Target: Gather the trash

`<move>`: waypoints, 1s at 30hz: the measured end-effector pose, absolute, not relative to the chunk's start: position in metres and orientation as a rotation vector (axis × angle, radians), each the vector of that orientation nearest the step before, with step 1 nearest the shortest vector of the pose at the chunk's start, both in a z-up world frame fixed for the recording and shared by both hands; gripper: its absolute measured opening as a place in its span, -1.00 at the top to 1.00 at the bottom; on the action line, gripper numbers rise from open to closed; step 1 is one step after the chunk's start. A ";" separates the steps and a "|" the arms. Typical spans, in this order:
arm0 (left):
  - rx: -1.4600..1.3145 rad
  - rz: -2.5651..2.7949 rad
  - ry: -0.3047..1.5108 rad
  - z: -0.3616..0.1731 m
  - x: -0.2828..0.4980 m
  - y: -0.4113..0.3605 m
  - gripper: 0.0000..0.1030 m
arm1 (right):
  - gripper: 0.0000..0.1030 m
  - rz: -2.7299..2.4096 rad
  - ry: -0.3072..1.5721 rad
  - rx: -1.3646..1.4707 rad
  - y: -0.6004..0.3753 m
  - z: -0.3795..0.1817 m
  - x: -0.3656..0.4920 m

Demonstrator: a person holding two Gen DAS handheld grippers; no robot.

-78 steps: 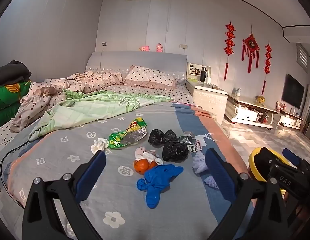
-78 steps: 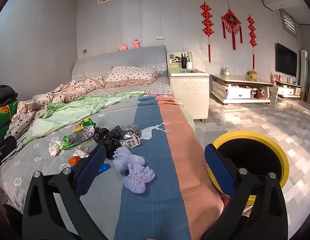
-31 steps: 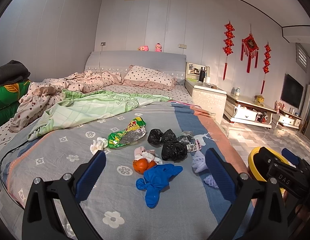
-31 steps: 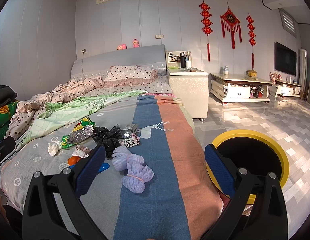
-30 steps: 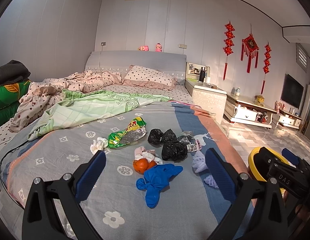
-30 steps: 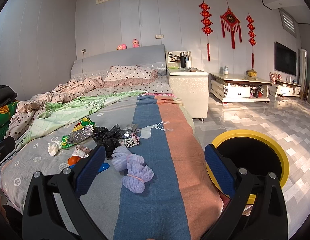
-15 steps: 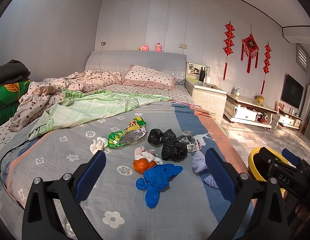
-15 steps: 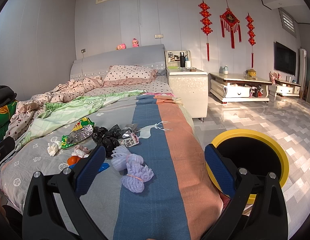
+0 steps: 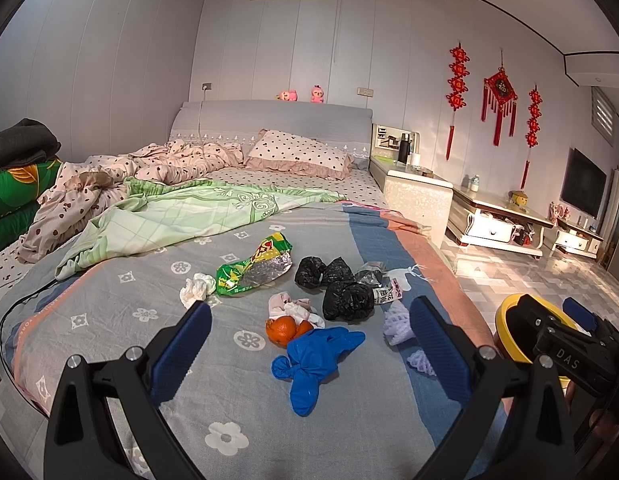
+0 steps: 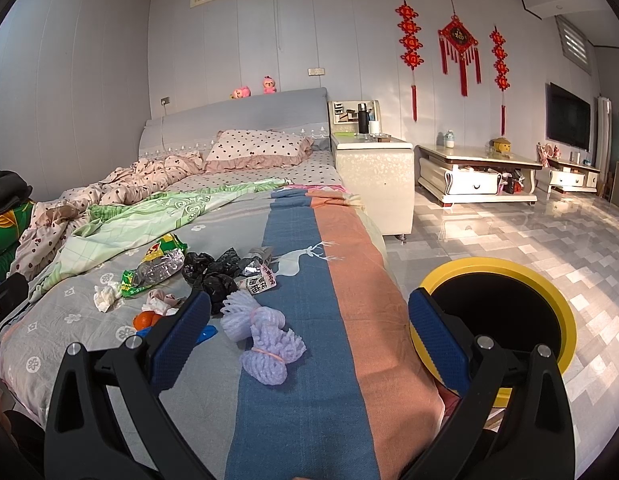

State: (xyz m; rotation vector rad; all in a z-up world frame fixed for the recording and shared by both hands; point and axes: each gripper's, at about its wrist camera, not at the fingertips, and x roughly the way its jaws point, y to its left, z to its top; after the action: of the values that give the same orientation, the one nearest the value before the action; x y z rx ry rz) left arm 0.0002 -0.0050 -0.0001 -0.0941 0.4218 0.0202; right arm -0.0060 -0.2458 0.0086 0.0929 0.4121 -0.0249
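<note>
Trash lies in a cluster on the bed: a blue glove [image 9: 315,356], an orange peel [image 9: 285,328], crumpled tissue [image 9: 195,286], a green snack wrapper [image 9: 251,266], black plastic bags [image 9: 347,300] and white foam fruit nets [image 10: 261,338]. A yellow-rimmed black bin [image 10: 505,312] stands on the floor right of the bed. My left gripper [image 9: 307,344] is open and empty above the bed's near end, short of the glove. My right gripper [image 10: 309,332] is open and empty, held between the foam nets and the bin.
A green quilt [image 9: 177,216] and pink spotted bedding [image 9: 149,164] cover the far half of the bed. A white nightstand [image 10: 375,176] and a TV cabinet [image 10: 481,176] stand on the tiled floor [image 10: 509,240] to the right.
Both views have shifted only slightly; the trash has not moved and both grippers stay open.
</note>
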 end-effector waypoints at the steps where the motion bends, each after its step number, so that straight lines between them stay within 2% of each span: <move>1: -0.094 0.020 0.422 0.000 0.000 -0.005 -0.86 | -0.84 -0.024 0.413 0.094 -0.246 0.009 -0.006; 30: -0.113 0.031 0.455 -0.007 0.012 0.013 -0.86 | -0.84 -0.013 0.429 0.073 -0.246 0.003 0.009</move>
State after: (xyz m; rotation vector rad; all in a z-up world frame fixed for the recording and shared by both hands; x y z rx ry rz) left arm 0.0120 0.0130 -0.0067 -0.1126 0.4547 0.0312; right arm 0.0088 -0.2459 0.0026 0.0733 0.4294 -0.0131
